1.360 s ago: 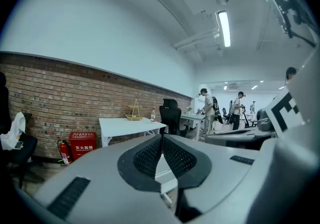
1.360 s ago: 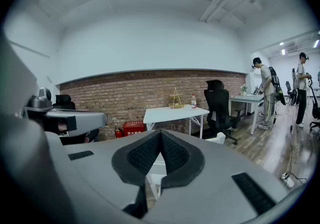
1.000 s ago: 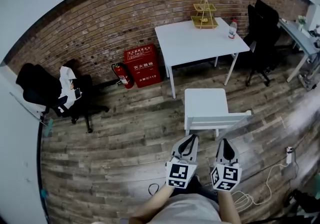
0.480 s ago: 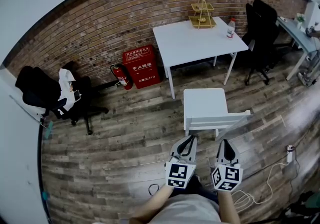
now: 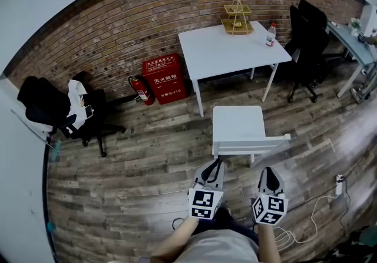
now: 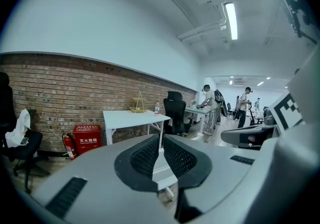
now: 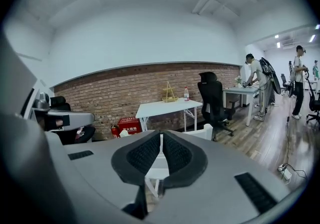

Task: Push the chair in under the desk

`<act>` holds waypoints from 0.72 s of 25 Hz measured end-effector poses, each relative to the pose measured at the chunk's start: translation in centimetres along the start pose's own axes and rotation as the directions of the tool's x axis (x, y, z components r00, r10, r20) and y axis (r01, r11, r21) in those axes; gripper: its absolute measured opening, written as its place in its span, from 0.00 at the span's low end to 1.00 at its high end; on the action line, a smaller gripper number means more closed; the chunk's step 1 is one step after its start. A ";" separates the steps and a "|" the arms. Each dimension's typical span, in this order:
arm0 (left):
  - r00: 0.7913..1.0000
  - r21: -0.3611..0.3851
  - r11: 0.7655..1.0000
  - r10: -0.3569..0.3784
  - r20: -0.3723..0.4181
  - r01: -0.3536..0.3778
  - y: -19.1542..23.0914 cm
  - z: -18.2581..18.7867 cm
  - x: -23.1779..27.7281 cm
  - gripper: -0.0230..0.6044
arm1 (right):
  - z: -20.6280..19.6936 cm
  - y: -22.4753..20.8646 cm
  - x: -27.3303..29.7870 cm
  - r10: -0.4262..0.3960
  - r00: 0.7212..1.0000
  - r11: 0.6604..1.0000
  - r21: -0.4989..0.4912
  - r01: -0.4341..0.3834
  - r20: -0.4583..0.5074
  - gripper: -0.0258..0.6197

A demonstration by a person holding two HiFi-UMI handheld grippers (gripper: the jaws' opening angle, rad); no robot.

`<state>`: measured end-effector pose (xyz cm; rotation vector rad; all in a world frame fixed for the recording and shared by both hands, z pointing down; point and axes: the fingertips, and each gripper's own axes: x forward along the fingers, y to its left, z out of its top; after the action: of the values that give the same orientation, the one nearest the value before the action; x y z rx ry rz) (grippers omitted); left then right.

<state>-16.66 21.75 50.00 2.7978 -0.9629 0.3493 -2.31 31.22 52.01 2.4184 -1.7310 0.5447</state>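
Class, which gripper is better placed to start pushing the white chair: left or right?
Left, probably: the left gripper sits nearer the chair backrest than the right gripper; both jaws shut.

Chair: white, smooth, matt.
Bench: white, smooth top, thin painted legs.
Floor: weathered grey-brown wood planks.
Wall: rough red brick.
Office chair: black fabric.
Left claw: matt grey plastic, black dimpled pads.

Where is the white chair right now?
Head view, centre: the white chair stands on the wooden floor in front of the white desk, apart from it, backrest nearest the camera.
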 end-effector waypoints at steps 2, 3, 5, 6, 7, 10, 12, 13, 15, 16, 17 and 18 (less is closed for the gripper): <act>1.000 0.005 1.000 0.013 -0.006 -0.013 0.1 -0.4 0.3 0.08 | -0.3 -1.0 0.1 0.002 1.000 1.000 0.000 -0.002 -0.009 0.07; 1.000 0.007 1.000 0.022 -0.011 -0.021 0.2 -0.6 0.4 0.08 | -0.4 -1.5 0.2 0.001 1.000 1.000 -0.001 -0.001 -0.013 0.07; 0.999 0.009 0.999 0.040 -0.024 -0.040 0.2 -1.1 0.6 0.08 | -0.7 -2.5 0.3 0.001 1.000 1.000 -0.003 -0.001 -0.021 0.07; 0.998 0.011 0.999 0.048 -0.032 -0.048 0.3 -1.4 0.6 0.08 | -0.9 -2.9 0.4 0.002 1.000 1.000 -0.003 -0.002 -0.025 0.07; 0.998 0.011 0.998 0.055 -0.041 -0.054 0.3 -1.7 0.6 0.08 | -1.0 -3.3 0.4 0.004 1.000 1.000 -0.004 -0.004 -0.028 0.07; 0.996 0.003 0.998 0.065 -0.064 -0.065 0.0 -2.4 0.7 0.08 | -1.1 -4.0 0.6 0.014 0.999 1.000 -0.013 -0.014 -0.034 0.07; 0.995 0.003 0.998 0.069 -0.071 -0.069 -0.3 -2.6 0.8 0.08 | -1.1 -4.6 0.7 0.013 0.999 1.000 -0.019 -0.014 -0.041 0.07; 0.995 0.006 0.998 0.068 -0.077 -0.068 -0.5 -2.7 0.9 0.08 | -1.2 -5.0 0.8 0.009 0.999 1.000 -0.016 -0.010 -0.045 0.07; 0.994 0.017 0.998 0.064 -0.090 -0.063 -0.6 -3.0 1.2 0.08 | -1.4 -5.6 1.1 -0.001 0.999 1.000 -0.003 0.001 -0.051 0.07; 0.993 0.022 0.998 0.064 -0.096 -0.062 -0.5 -3.2 1.4 0.08 | -1.5 -5.8 1.2 -0.007 0.999 1.000 0.002 0.007 -0.053 0.07; 0.993 0.023 0.998 0.067 -0.101 -0.065 -0.3 -3.3 1.6 0.08 | -1.5 -6.1 1.3 -0.012 0.998 1.000 0.002 0.012 -0.054 0.07; 0.992 0.022 0.997 0.072 -0.103 -0.071 -0.1 -3.3 1.7 0.08 | -1.5 -6.3 1.5 -0.014 0.998 1.000 0.001 0.015 -0.057 0.07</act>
<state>-15.80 21.59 53.66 2.7351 -1.0429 0.5106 3.62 32.52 54.64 2.3903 -1.6900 0.6068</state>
